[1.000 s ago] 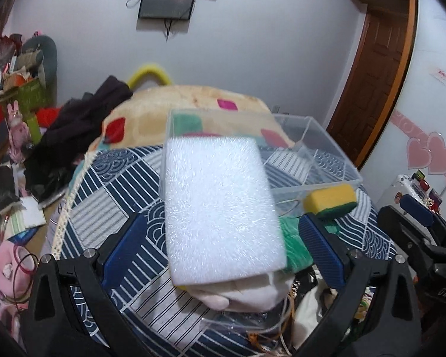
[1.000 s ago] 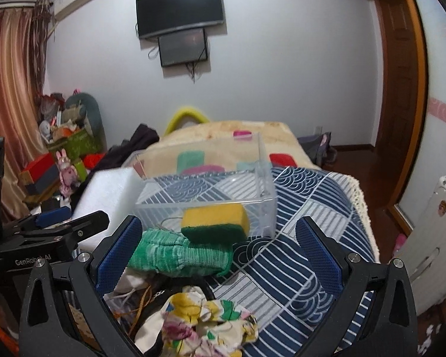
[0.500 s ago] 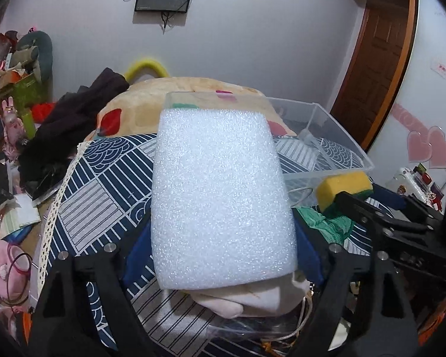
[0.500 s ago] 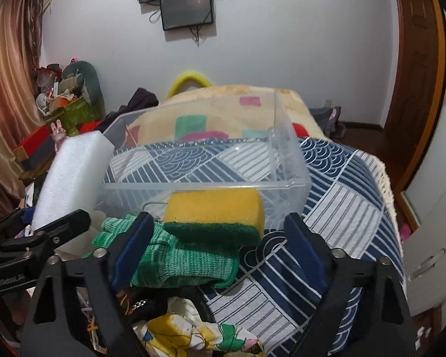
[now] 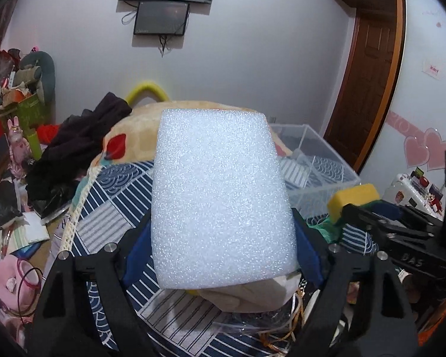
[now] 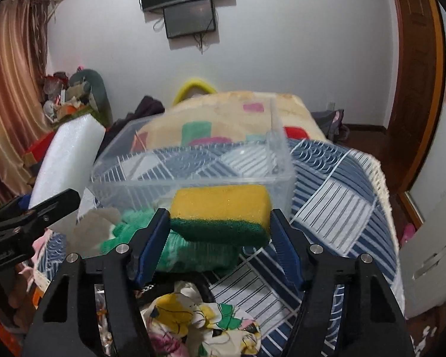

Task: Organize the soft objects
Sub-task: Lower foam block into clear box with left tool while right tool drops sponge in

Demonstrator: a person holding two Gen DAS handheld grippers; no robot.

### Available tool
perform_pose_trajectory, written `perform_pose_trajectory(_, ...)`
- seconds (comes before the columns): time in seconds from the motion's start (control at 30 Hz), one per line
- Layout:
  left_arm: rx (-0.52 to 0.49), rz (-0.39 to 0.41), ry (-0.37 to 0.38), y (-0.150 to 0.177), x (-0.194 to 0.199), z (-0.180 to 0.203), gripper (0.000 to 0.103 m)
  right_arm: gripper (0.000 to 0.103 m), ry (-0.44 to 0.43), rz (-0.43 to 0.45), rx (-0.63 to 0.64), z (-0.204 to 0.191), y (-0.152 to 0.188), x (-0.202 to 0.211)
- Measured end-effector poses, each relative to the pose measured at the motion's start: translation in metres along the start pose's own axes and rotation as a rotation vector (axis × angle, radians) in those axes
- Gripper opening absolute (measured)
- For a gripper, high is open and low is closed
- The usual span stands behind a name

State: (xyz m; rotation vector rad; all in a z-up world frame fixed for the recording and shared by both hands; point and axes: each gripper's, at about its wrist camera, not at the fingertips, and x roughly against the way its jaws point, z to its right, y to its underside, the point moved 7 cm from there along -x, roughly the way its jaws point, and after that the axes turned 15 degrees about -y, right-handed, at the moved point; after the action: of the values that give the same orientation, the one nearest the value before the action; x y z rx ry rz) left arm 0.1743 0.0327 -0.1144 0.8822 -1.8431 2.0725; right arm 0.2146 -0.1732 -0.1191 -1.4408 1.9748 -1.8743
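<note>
My left gripper (image 5: 223,247) is shut on a white foam block (image 5: 220,199) and holds it lifted above the bed; the block also shows in the right wrist view (image 6: 68,160). My right gripper (image 6: 220,232) is shut on a yellow sponge with a green scouring side (image 6: 221,212), just in front of a clear plastic box (image 6: 193,169). The sponge shows in the left wrist view (image 5: 352,197), with the box (image 5: 312,166) beyond it. A green knitted glove (image 6: 190,253) lies under the sponge.
A blue and white patterned bedspread (image 6: 336,202) covers the bed. A floral cloth (image 6: 205,321) and a cream cloth (image 5: 246,291) lie near me. A yellow blanket (image 6: 223,113) lies behind the box. Dark clothes (image 5: 83,136) and clutter (image 5: 15,95) are at the left.
Both grippers have closed: the left on the foam block, the right on the sponge after moving forward to it. The foam block has been raised and now stands higher in view.
</note>
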Motion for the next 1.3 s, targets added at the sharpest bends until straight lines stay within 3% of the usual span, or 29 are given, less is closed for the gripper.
perform_pose_trajectory(0.3,0.002,0.069,0.000,-0.035,0.009,-0.001,0.083,0.065,0.016,0.109,0.030,-0.009,-0.047,0.022)
perform_pose_trajectory(0.53,-0.035,0.068,0.006,-0.064,-0.005,0.009,0.083,0.065,0.033,0.121,0.058,-0.009,-0.073,0.004)
perform_pose_trajectory(0.73,-0.079,-0.006,0.025,-0.072,-0.036,0.016,0.083,0.065,0.041,0.062,0.062,-0.003,-0.077,-0.030)
perform_pose_trajectory(1.0,-0.098,-0.187,0.074,-0.055,-0.091,0.030,0.083,0.065,0.039,-0.064,0.032,0.018,-0.059,-0.064)
perform_pose_trajectory(1.3,-0.151,-0.242,0.049,-0.040,-0.107,0.037,0.084,0.067,0.021,-0.131,0.014,0.021,-0.046,-0.077)
